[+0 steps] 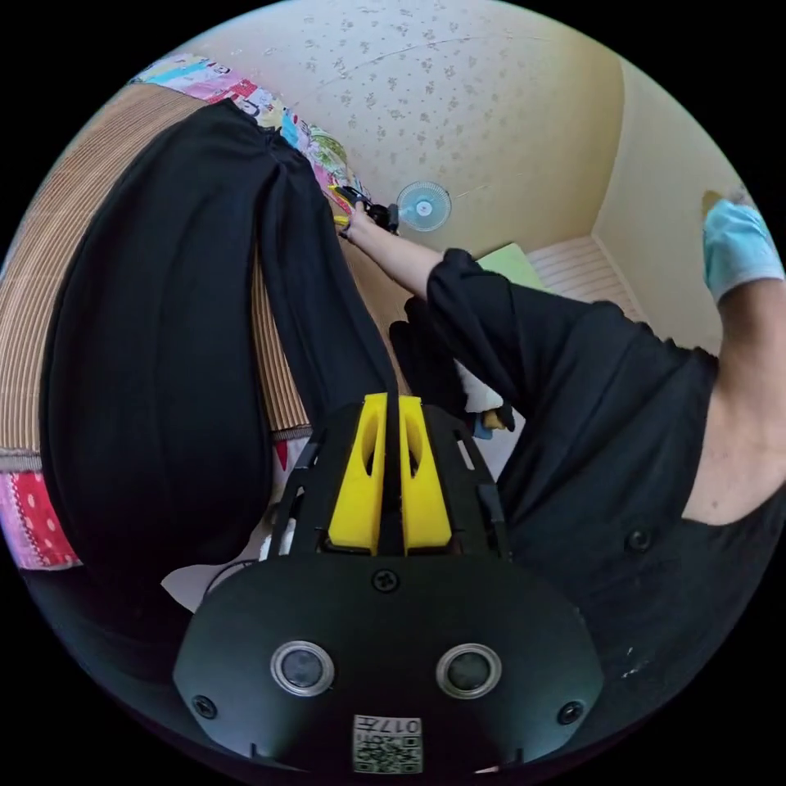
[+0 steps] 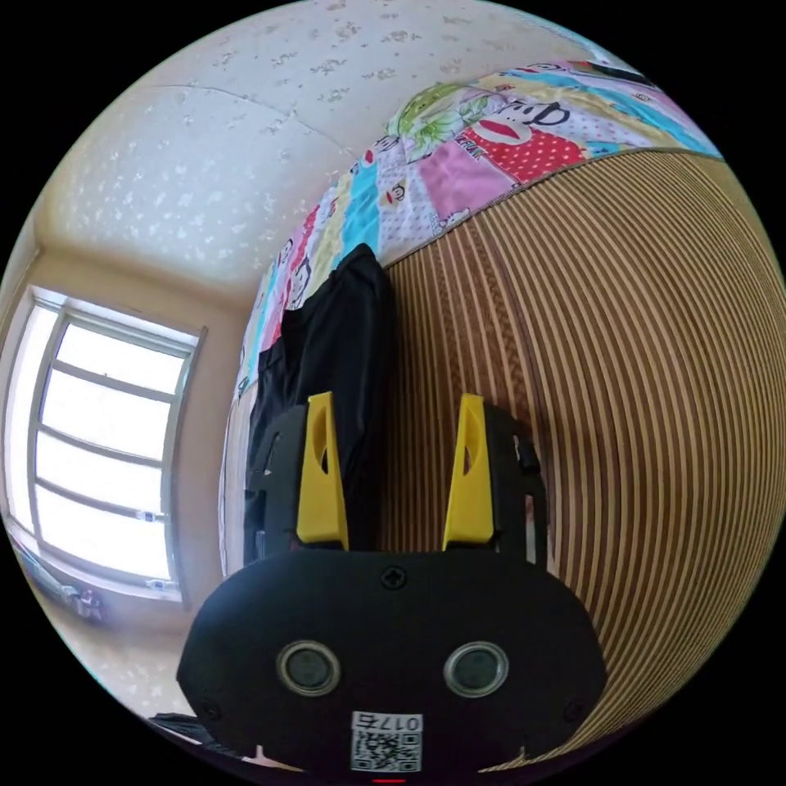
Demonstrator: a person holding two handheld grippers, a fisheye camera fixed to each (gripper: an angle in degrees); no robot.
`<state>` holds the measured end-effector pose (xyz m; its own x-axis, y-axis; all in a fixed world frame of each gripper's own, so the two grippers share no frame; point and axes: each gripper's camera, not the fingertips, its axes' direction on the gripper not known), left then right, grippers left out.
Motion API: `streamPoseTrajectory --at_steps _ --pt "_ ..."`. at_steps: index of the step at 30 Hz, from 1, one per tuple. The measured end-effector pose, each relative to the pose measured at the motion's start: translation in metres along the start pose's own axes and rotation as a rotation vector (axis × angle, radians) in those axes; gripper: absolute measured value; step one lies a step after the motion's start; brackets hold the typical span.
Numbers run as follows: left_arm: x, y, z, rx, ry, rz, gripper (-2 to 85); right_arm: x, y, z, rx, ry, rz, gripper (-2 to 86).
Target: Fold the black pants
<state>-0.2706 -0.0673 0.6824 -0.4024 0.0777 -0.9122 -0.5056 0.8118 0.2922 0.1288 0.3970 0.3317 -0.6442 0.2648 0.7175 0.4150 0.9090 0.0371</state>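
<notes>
Your left gripper [image 1: 390, 405] has its fingers pressed together on an edge of the black pants [image 1: 164, 344]. These lie spread lengthwise over the striped mat [image 1: 49, 270], one leg trailing off its near edge. Your right gripper [image 2: 397, 409] has its fingers apart, empty, beside the pants' far end on the mat. You seem to be starting a fold (judging by that pinch): next, close the right fingers there.

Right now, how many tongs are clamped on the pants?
1. The left tongs are pinched shut on a pant leg of the black pants. The right tongs are open above the striped mat, beside the pants' far end.
</notes>
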Motion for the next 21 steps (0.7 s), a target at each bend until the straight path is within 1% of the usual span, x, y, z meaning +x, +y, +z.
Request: streamPoseTrajectory --at_steps 1,4,5,7,9,10,11,12,13,14,15,16,17,18,19,21 --pt "-0.008 0.001 0.001 0.005 0.030 -0.010 1.2 0.001 -0.007 0.008 0.004 -0.005 -0.021 16.0" --pt "-0.028 0.001 0.005 0.013 0.126 -0.043 1.1 0.002 -0.035 0.047 -0.024 0.047 -0.046 7.9" --pt "-0.035 0.002 0.005 0.023 0.148 -0.057 0.9 -0.007 -0.042 0.061 -0.049 0.060 -0.075 5.4" --pt "-0.041 0.007 0.002 0.043 0.161 -0.076 0.6 -0.037 -0.046 0.070 -0.039 0.146 -0.097 3.9" --pt "-0.042 0.014 -0.007 0.082 0.145 -0.088 0.4 -0.120 -0.024 0.066 0.128 0.264 -0.235 2.9" --pt "-0.039 0.021 -0.017 0.109 0.136 -0.089 0.3 -0.143 -0.016 0.068 0.169 0.275 -0.270 2.7" --pt "-0.033 0.029 -0.029 0.144 0.132 -0.090 0.3 -0.192 0.005 0.076 0.242 0.282 -0.365 2.5" --pt "-0.028 0.034 -0.036 0.167 0.120 -0.092 0.3 -0.241 0.024 0.094 0.270 0.300 -0.478 2.4" --pt "-0.020 0.044 -0.048 0.212 0.067 -0.112 0.3 -0.264 0.032 0.107 0.272 0.313 -0.522 2.4" --pt "-0.015 0.054 -0.060 0.248 -0.001 -0.155 0.3 -0.302 0.044 0.135 0.260 0.320 -0.569 2.4" --pt "-0.012 0.057 -0.065 0.266 -0.031 -0.172 0.4 -0.330 0.050 0.168 0.224 0.298 -0.585 2.6" --pt "-0.007 0.063 -0.075 0.297 -0.089 -0.185 0.4 -0.339 0.052 0.185 0.202 0.283 -0.584 2.7" --pt "-0.004 0.066 -0.081 0.311 -0.160 -0.196 0.6 -0.350 0.054 0.221 0.141 0.254 -0.575 3.0" --pt "-0.003 0.067 -0.082 0.310 -0.202 -0.209 0.7 -0.353 0.057 0.256 0.067 0.234 -0.572 3.3" --pt "-0.003 0.069 -0.082 0.303 -0.281 -0.226 0.9 -0.353 0.062 0.270 0.033 0.225 -0.580 3.4" --pt "-0.007 0.072 -0.080 0.299 -0.324 -0.248 1.1 -0.339 0.093 0.295 -0.035 0.237 -0.596 5.4"
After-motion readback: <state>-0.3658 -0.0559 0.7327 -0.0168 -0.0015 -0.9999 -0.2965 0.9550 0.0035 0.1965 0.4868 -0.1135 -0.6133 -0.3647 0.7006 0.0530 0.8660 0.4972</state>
